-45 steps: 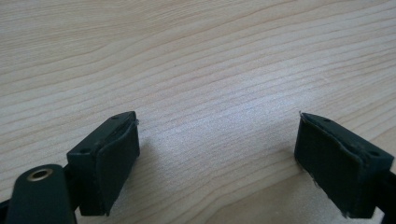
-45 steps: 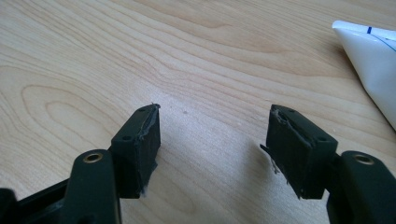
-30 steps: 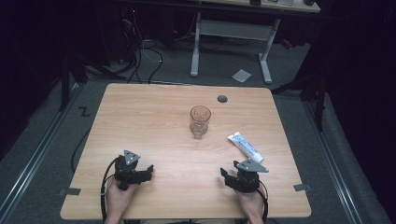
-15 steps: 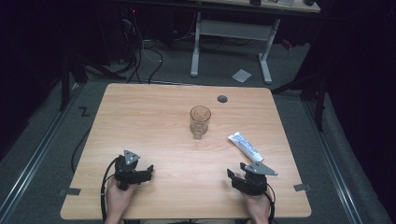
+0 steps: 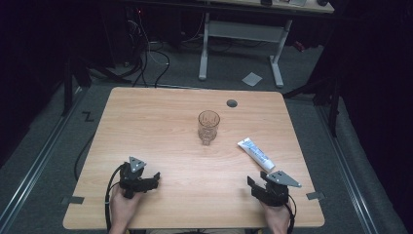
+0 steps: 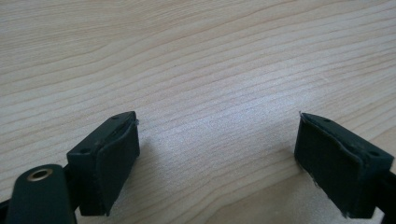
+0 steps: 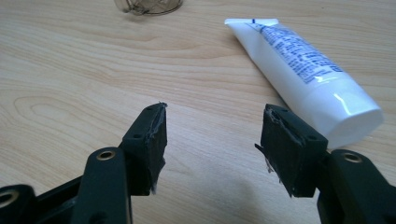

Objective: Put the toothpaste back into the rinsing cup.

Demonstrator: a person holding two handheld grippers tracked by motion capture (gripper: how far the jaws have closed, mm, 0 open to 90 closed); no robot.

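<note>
A pale wooden table (image 5: 160, 122) in a dark room, two things on it.

Nearest us, our left gripper (image 6: 217, 158) rests with jaws wide and empty; our right gripper (image 7: 212, 140), jaws half-wide and just closing on nothing, sits just short of the one white tube (image 7: 303, 65), lying flat right of centre. It looks light, soft and slippery: we'd grip across its body. Beyond stands one fragile glass (image 5: 208, 126).

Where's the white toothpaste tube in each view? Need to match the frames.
High view: the white plastic toothpaste tube with blue print lies right of centre on the table, ahead of the right claw.
Left gripper view: not in it.
Right gripper view: upper right, cap end nearest the camera, beside the right-hand jaw.
Shared landmark: the clear drinking glass, whose base sits at the top edge of the right gripper view.
</note>
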